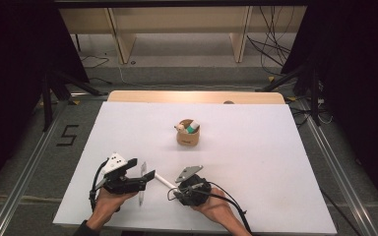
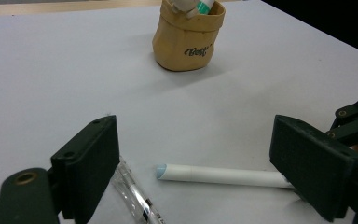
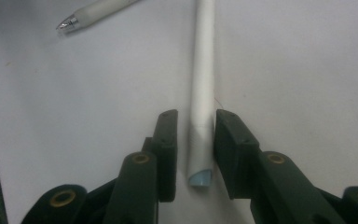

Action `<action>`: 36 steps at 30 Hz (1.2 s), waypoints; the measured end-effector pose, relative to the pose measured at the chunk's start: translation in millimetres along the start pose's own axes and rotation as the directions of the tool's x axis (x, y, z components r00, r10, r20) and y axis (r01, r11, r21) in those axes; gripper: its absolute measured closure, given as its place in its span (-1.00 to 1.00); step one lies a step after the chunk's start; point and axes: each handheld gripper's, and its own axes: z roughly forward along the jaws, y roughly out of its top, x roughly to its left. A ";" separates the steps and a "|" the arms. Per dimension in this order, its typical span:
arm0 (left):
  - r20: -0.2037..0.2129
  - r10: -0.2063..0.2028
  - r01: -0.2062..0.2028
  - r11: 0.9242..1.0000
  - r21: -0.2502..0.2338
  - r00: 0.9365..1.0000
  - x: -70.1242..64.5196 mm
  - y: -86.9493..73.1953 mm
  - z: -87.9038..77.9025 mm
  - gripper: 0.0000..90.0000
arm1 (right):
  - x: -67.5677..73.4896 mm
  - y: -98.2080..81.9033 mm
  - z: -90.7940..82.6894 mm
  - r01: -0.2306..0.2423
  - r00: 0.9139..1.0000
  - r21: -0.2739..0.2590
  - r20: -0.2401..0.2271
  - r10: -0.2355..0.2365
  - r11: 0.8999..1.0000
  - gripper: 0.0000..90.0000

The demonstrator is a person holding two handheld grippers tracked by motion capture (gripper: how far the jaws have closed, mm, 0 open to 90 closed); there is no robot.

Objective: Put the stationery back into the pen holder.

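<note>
White cylindrical plastic pen [image 3: 203, 88] with a pale blue end cap lying flat on the white tabletop, running from lower centre to the top of the right gripper view. Blue end sitting between the black jaws; pads look to be touching its barrel. In the high view, lying lower centre [image 1: 164, 180], slanting.

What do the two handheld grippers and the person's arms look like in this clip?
Both the left gripper and the right gripper are black, each with two flat, blocky jaws on linkages with brass-coloured pivot rings. Each carries a grey three-cornered plate on top and trails a black cable. A dark sleeve edge shows at the left forearm.
</note>
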 end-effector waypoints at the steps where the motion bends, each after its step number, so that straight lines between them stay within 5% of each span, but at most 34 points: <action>1: 0.000 0.001 -0.001 1.000 0.001 1.000 0.0 0.0 0.0 -0.66 | 0.4 -0.3 0.4 0.004 1.000 -0.001 0.006 -0.004 1.000 0.60; 21: 0.000 0.002 -0.002 1.000 0.002 1.000 -0.3 0.0 0.1 -0.66 | 6.8 -0.2 1.0 -0.015 0.998 -0.005 0.053 0.015 1.000 0.75; 36: -0.001 -0.011 0.011 1.000 0.002 1.000 -0.2 0.4 -0.3 -0.66 | -5.9 -0.4 -13.9 -0.049 0.997 -0.108 0.058 0.055 0.993 0.76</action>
